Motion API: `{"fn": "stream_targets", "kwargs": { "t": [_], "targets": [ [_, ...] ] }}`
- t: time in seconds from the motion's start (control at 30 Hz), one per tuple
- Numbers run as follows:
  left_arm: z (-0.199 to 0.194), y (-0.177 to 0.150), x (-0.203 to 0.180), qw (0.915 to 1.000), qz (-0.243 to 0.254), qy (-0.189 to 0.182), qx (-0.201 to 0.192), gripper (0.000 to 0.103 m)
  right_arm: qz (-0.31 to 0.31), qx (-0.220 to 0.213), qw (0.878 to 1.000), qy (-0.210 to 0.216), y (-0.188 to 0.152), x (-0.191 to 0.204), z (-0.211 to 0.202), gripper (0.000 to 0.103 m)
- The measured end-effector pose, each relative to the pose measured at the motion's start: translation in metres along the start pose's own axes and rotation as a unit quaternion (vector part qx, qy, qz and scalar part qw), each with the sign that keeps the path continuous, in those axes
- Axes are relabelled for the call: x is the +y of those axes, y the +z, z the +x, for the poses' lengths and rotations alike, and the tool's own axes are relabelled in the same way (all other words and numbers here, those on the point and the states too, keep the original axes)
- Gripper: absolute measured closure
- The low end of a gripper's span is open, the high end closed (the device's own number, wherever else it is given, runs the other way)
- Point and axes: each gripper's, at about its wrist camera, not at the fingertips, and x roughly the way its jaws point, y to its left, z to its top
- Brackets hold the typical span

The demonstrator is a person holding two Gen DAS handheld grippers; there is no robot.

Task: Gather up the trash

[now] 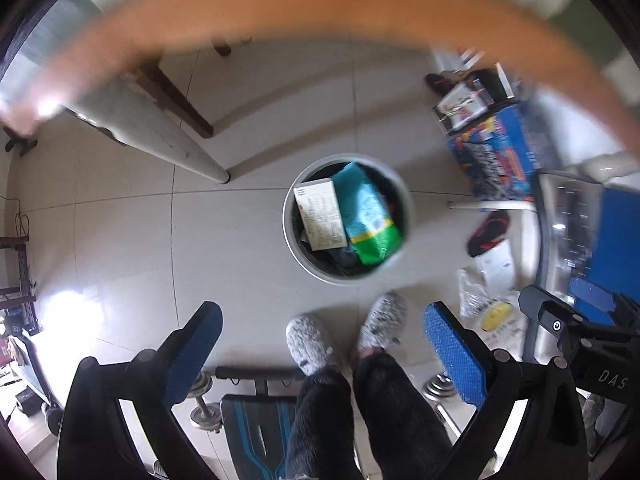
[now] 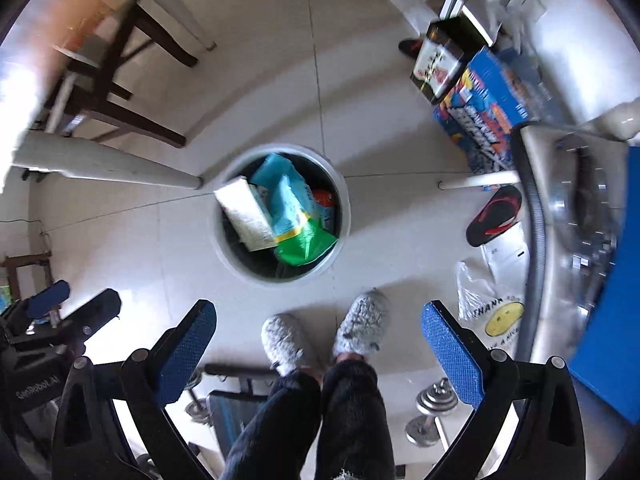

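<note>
A round white trash bin [image 1: 294, 248] [image 2: 224, 248] stands on the tiled floor, seen from straight above. Inside it lie a white printed carton [image 1: 322, 216] [image 2: 248, 216] and a teal and green bag [image 1: 366, 216] [image 2: 296, 224], with a red item [image 2: 323, 199] beside them. My left gripper [image 1: 322, 352] hangs high above the floor, open, with nothing between its blue pads. My right gripper [image 2: 320, 352] is likewise wide open and empty, high above the bin. Each gripper shows at the edge of the other's view.
A person's feet in grey fuzzy slippers [image 1: 340, 332] [image 2: 324, 334] stand just in front of the bin. Blue boxes [image 1: 496, 156] [image 2: 484, 100], a red-black sandal [image 1: 488, 232] [image 2: 494, 216], a plastic bag [image 2: 492, 312], dumbbells [image 2: 434, 404], a bench [image 1: 256, 432] and table legs [image 1: 172, 96] surround it.
</note>
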Motion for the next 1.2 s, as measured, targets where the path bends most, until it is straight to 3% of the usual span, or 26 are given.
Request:
{"fn": "stream_targets", "kwargs": {
  "t": [0.4,0.57,0.87,1.2],
  "targets": [
    [-0.219,-0.027,-0.026,0.9963,0.024,-0.057,-0.060,0.000,-0.022,-0.050,0.996,0.073,-0.041,0.012,-0.262,0.000],
    [-0.284,-0.035,-0.028,0.9913,0.018,-0.093,-0.092,0.000,-0.039,-0.068,0.991,0.110,-0.057,0.016,-0.350,0.000],
    [-0.353,-0.059,-0.009,0.9820,-0.025,-0.149,-0.114,0.000,-0.057,-0.073,0.982,0.162,-0.087,0.023,-0.432,0.000],
    [-0.378,-0.089,-0.003,0.9808,-0.019,-0.160,-0.110,0.000,-0.066,-0.070,0.980,0.176,-0.115,0.030,-0.463,0.000]
  ]
}}
